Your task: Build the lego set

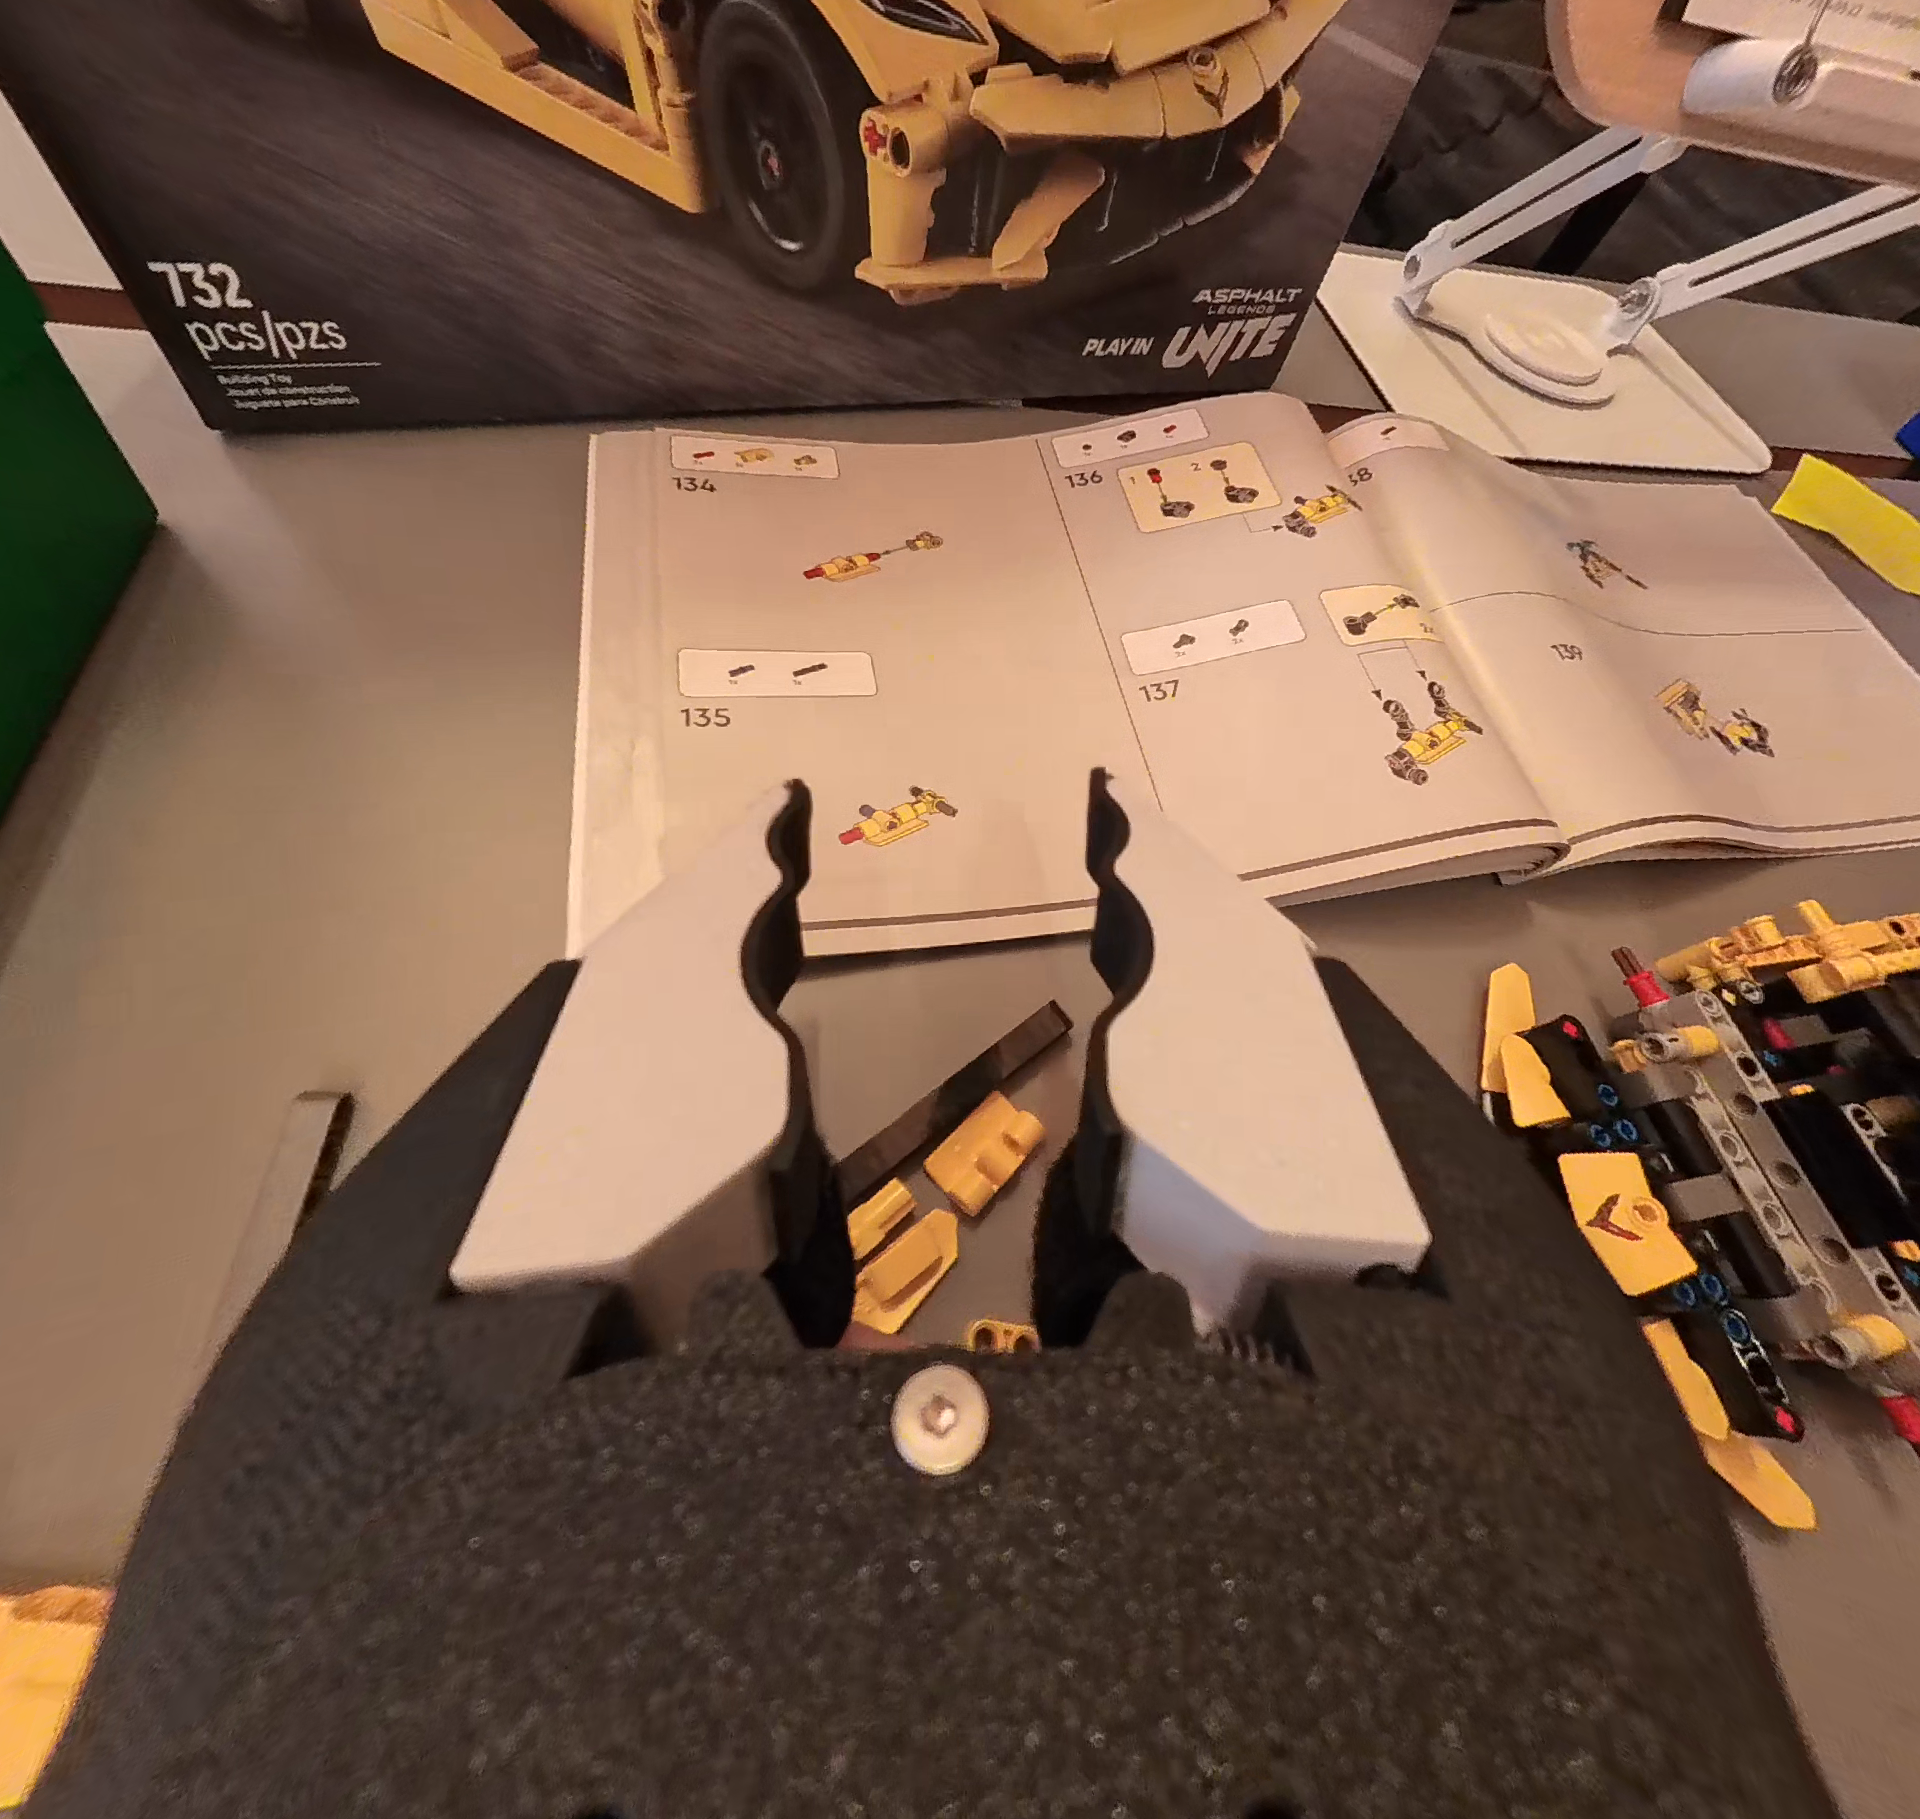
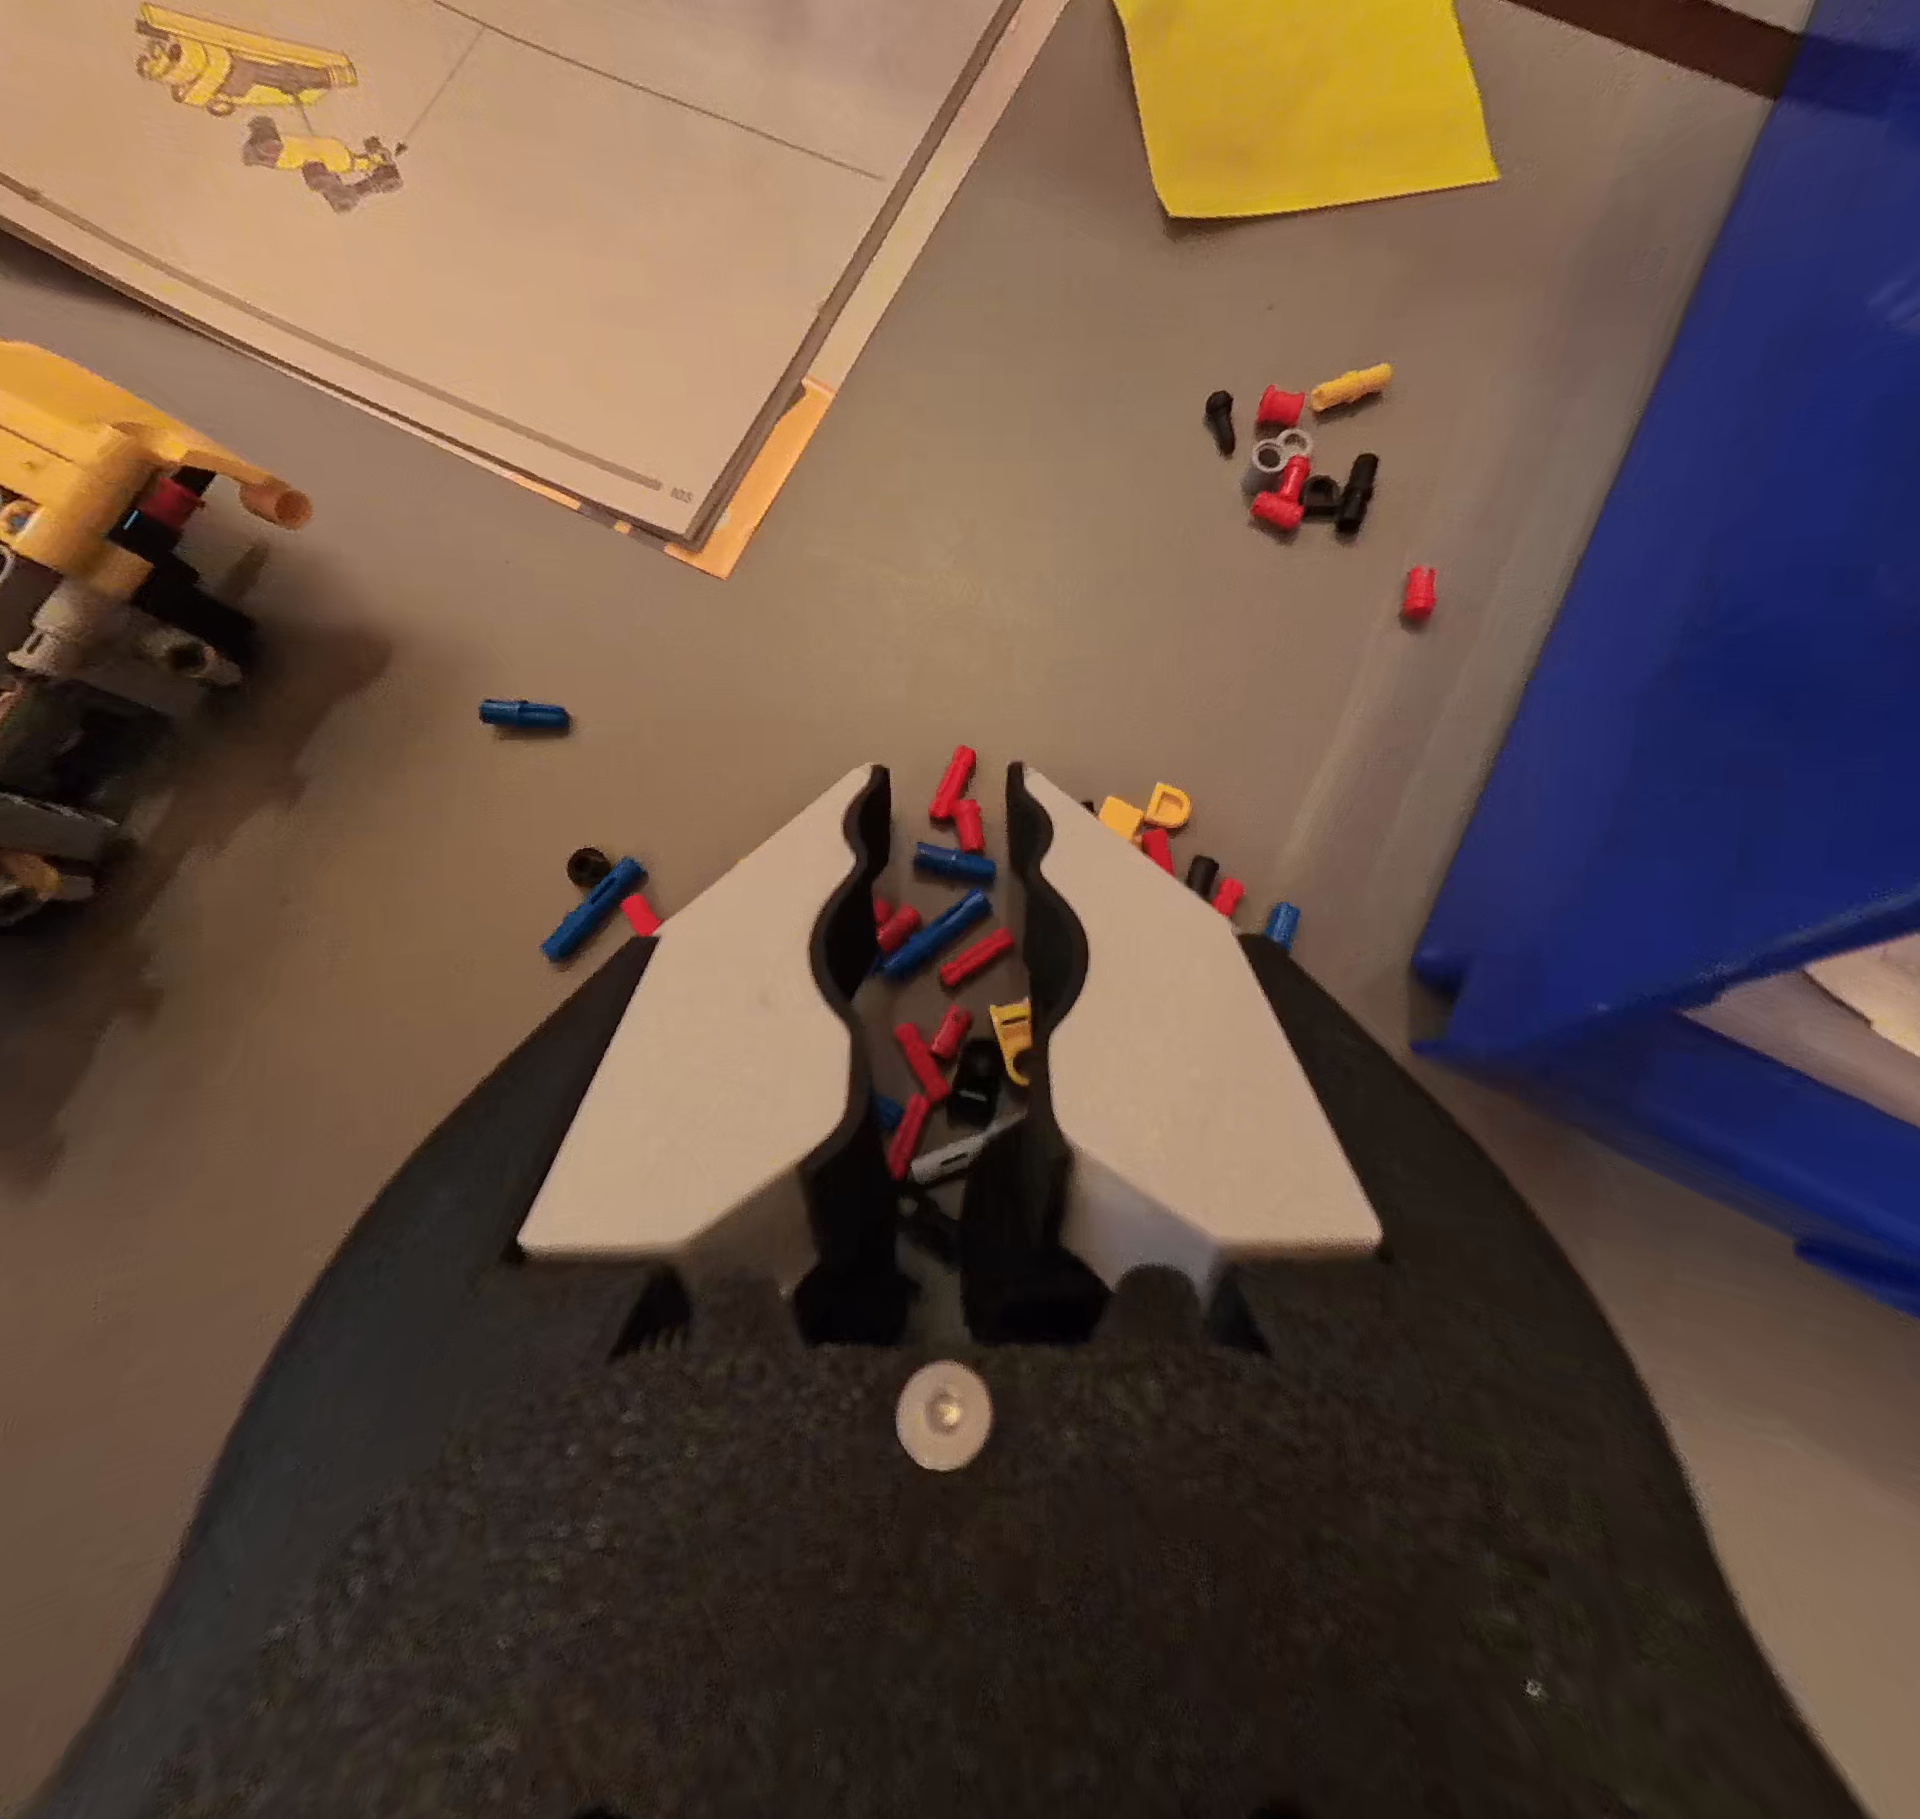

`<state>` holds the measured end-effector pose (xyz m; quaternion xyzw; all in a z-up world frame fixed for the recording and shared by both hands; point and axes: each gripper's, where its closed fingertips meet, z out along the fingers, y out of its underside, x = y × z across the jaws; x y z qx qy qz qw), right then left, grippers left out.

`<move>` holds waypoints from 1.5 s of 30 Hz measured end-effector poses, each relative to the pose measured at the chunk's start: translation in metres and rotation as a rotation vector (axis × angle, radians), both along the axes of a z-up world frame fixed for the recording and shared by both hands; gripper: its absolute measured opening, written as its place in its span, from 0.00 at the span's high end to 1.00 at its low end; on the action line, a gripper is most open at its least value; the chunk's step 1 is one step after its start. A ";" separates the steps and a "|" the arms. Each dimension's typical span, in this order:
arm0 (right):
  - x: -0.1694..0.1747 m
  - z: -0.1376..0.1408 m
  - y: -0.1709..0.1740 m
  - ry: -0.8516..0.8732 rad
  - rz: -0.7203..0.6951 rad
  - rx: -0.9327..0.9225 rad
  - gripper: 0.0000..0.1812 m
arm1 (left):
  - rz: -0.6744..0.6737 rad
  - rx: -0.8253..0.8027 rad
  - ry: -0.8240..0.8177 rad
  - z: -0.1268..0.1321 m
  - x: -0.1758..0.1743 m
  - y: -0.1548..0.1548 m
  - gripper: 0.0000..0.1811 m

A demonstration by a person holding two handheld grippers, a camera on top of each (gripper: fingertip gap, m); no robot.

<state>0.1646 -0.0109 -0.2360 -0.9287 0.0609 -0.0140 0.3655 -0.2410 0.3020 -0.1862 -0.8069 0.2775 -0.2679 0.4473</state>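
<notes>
- The fingers of the left gripper point(image 1: 943, 782) stand wide apart and hold nothing; they hang above the grey worktop point(image 1: 312, 782), with their tips over the lower edge of the open instruction booklet point(image 1: 935, 626).
- The fingers of the right gripper point(image 2: 948, 767) are only a little apart, with a narrow gap, and nothing is between the tips.
- Behind the booklet stands the set's box point(image 1: 644, 211), upright, and to its right a white lamp base point(image 1: 1548, 356) on a pale mat.
- A yellow sticky note point(image 2: 1299, 65) lies near a blue bin point(image 2: 1714, 626) at the right side.
- Under the left fingers, between them, lie a black beam point(image 1: 966, 1083) and some yellow pieces point(image 1: 982, 1151), not touched.
- The half-built yellow and black car model point(image 1: 1714, 1146) lies to the right of the left fingers, apart from them.
- A scatter of red, blue and black pins point(image 2: 935, 938) lies directly below and between the right fingers; a smaller group of pins point(image 2: 1299, 460) lies farther, near the bin.
- One blue pin point(image 2: 523, 715) lies alone to the left.
</notes>
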 end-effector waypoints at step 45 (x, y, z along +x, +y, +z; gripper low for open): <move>-0.049 0.002 -0.052 -0.092 0.263 -0.027 0.91 | -0.038 -0.022 -0.033 0.004 0.007 -0.010 0.71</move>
